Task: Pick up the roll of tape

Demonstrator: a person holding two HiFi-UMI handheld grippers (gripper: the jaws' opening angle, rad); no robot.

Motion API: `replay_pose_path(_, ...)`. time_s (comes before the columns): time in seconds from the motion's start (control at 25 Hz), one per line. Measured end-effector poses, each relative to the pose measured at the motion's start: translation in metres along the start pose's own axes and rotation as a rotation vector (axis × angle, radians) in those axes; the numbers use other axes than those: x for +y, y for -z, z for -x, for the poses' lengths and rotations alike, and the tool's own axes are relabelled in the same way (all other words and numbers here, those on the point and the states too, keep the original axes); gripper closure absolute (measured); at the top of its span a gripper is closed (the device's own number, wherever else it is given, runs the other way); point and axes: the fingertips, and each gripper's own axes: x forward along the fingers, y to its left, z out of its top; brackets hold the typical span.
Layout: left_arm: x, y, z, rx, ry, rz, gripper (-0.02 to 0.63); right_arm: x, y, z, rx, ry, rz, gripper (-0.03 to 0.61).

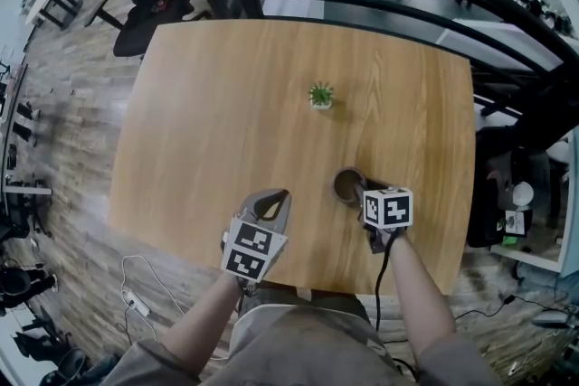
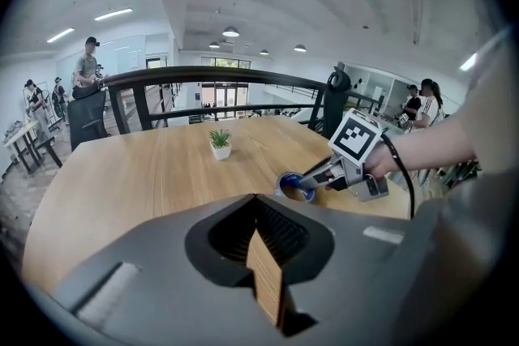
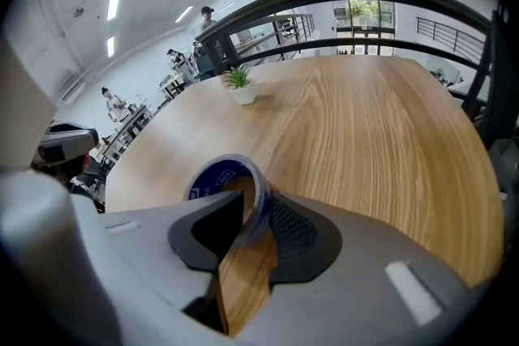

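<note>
**A:** So, where are we on the tape thing? Looks to us like nothing's off the table.

**B:** Yeah, we'd call it the grab itself, barely started. The roll of tape [image 1: 346, 185] lies flat on the wooden table [image 1: 208, 122], near the front edge and well apart from the little potted plant [image 1: 320, 95]. The right gripper [image 3: 250, 211] is down on it with one jaw inside the ring and one outside, so the near wall of the roll sits between them.

**A:** Clamped though?

**B:** Not that we can see. The outer pad looks right up against the wall, but there's a sliver of table showing on the inner side (wide-angle lens, so take that loosely). We'd say the jaws are partly apart and not squeezing.

**A:** And the other one?

**B:** Left gripper [image 1: 277, 198] hangs near it over bare table, jaws only a crack apart, nothing in them.

**A:** So what's left?

**B:** Pretty much everything that counts: close the pinch, then lift the roll clear.
</note>
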Motion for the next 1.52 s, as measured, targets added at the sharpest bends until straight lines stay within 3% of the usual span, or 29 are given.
replay_pose_path(0.28, 0.000, 0.006, 0.010, -0.007, -0.001, -0.011, 0.614, -0.010, 0.005, 0.003, 0.003, 0.103, 0.047, 0.515)
replay_pose_path(0.6, 0.010, -0.015, 0.033, -0.067, -0.020, -0.030, 0.614, 0.009, -0.023, 0.051, -0.130, 0.096, 0.036, 0.520)
replay_pose_path(1.08, 0.013, -0.109, 0.099, -0.290, -0.026, -0.078, 0.614, 0.065, -0.109, 0.217, -0.509, 0.104, 0.156, 0.520)
replay_pose_path(1.36, 0.003, -0.166, 0.162, -0.453, -0.038, -0.135, 0.614, 0.088, -0.124, 0.297, -0.672, 0.126, 0.179, 0.520)
replay_pose_path(1.52, -0.006, -0.189, 0.197, -0.529, -0.072, -0.207, 0.614, 0.097, -0.120, 0.331, -0.728, 0.147, 0.186, 0.520)
